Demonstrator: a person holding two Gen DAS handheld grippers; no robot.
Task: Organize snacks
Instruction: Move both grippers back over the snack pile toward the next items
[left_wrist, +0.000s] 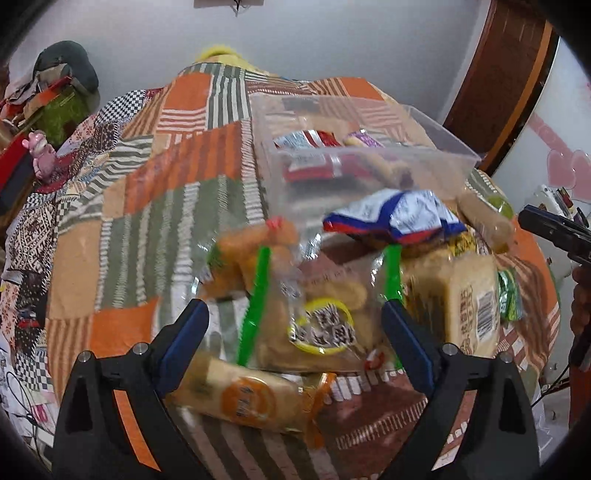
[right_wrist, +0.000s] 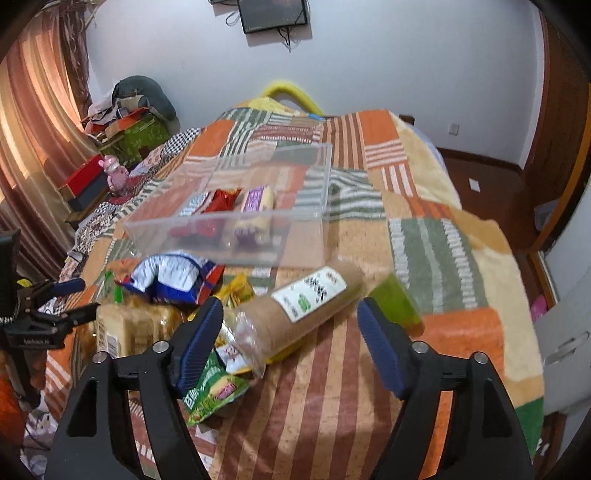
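Observation:
A pile of snack packs lies on a patchwork blanket (left_wrist: 147, 206). My left gripper (left_wrist: 295, 314) is open above a clear bag with green stripes and a yellow-ringed label (left_wrist: 321, 325), with an orange-label pack (left_wrist: 243, 398) nearer. A blue-and-white bag (left_wrist: 395, 218) lies beyond. A clear plastic bin (left_wrist: 458, 147) holds red packs (left_wrist: 314, 166) and a purple one (right_wrist: 255, 203). My right gripper (right_wrist: 291, 325) is open over a long brown roll of biscuits with a white label (right_wrist: 306, 302). A green pack (right_wrist: 214, 391) lies by its left finger.
The blanket (right_wrist: 424, 229) covers a bed, with its edge at the right. Boxes, a pink toy (right_wrist: 114, 173) and clutter stand at the left by a curtain. A screen (right_wrist: 273, 14) hangs on the far wall. The left gripper (right_wrist: 55, 299) shows at the left edge of the right wrist view.

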